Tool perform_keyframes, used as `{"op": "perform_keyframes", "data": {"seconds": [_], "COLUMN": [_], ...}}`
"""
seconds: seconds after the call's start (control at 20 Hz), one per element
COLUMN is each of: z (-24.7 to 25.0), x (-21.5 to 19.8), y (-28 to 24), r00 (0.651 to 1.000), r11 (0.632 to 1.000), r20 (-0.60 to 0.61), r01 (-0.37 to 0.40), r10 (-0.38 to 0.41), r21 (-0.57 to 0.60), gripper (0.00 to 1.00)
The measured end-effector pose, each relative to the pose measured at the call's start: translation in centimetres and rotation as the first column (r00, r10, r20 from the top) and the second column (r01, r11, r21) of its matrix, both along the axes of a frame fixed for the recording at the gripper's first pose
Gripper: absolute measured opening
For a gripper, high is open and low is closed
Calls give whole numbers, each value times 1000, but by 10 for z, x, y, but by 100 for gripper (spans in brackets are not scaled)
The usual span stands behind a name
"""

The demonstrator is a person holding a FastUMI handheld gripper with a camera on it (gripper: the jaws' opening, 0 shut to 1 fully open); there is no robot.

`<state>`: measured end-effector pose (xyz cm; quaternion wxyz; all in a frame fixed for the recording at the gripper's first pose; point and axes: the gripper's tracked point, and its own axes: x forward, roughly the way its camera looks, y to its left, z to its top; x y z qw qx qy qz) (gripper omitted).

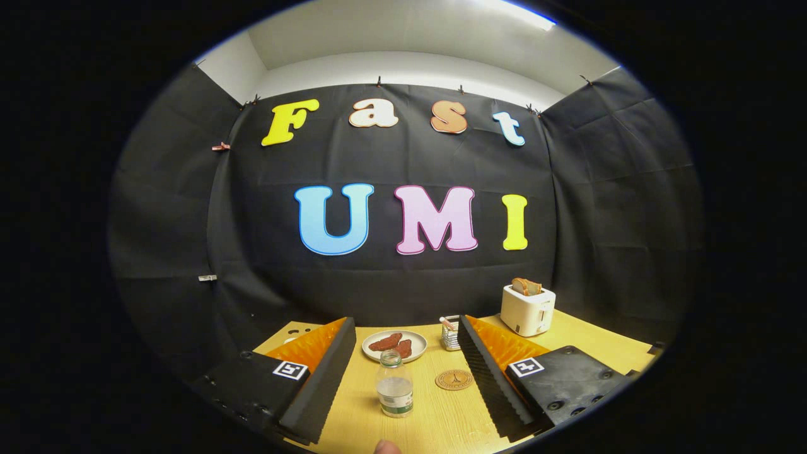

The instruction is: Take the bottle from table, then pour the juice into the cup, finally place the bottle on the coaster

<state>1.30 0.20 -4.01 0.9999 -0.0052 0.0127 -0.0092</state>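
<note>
My gripper (403,372) hangs above the wooden table (586,340) with its fingers spread wide and grasping nothing. The clear bottle (394,384) stands upright between them, touching neither, with the round coaster (454,379) just beside it toward my right finger. Beyond the fingertips sit a plate (394,345) with two brown pieces, a small wire holder (450,334), and a white toaster (528,309) further right.

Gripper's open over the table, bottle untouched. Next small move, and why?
Probably ease straight forward and down, then close. The gripper is open, and the clear plastic bottle stands upright between its fingers, touching neither. The round cork coaster lies just beside it on the wooden table.
</note>
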Motion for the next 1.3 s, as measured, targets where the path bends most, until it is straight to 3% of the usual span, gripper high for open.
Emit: {"op": "perform_keyframes", "data": {"seconds": [0.3,0.8,1.3], "z": [-41,-150,-213], "x": [15,40,70], "y": [13,9,11], "r00": [1000,995,992], "r11": [999,1000,1000], "r20": [27,-93,-126], "r01": [-9,29,6], "r10": [10,-29,-8], "r21": [-43,2,-22], "gripper": [99,99,99]}}
